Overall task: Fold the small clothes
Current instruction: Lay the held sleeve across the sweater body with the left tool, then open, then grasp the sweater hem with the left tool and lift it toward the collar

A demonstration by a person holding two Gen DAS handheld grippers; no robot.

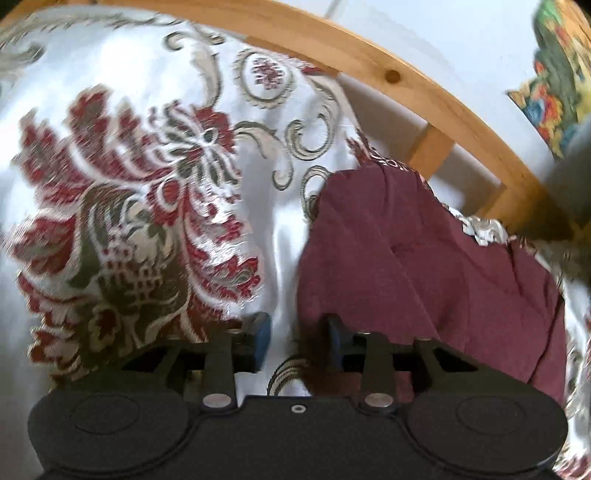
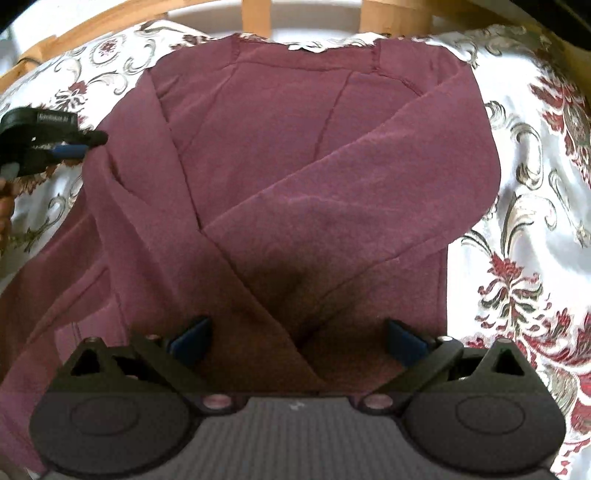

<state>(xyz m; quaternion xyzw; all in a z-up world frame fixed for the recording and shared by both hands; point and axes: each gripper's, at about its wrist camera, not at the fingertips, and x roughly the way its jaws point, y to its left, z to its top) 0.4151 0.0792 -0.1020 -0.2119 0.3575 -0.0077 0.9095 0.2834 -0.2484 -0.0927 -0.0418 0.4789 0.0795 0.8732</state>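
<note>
A maroon long-sleeved top (image 2: 295, 155) lies flat on a white satin cloth (image 2: 535, 206) with red and grey flowers. Both sleeves are folded across its front, and its neck points to the far wooden rail. My right gripper (image 2: 299, 334) hovers over the top's near part, jaws wide apart and nothing between them. My left gripper (image 1: 298, 332) is low at the top's (image 1: 424, 258) left edge. Its blue pads (image 1: 263, 330) stand apart, with the fabric's edge against the right one and white cloth in the gap. From the right wrist view the left gripper (image 2: 83, 146) sits by the folded left sleeve.
A curved wooden rail with slats (image 1: 369, 55) borders the cloth (image 1: 110, 92) on the far side, also in the right wrist view as the rail (image 2: 74, 26). A colourful cushion (image 1: 554, 92) sits beyond it. A hand (image 2: 4, 214) shows at the left edge.
</note>
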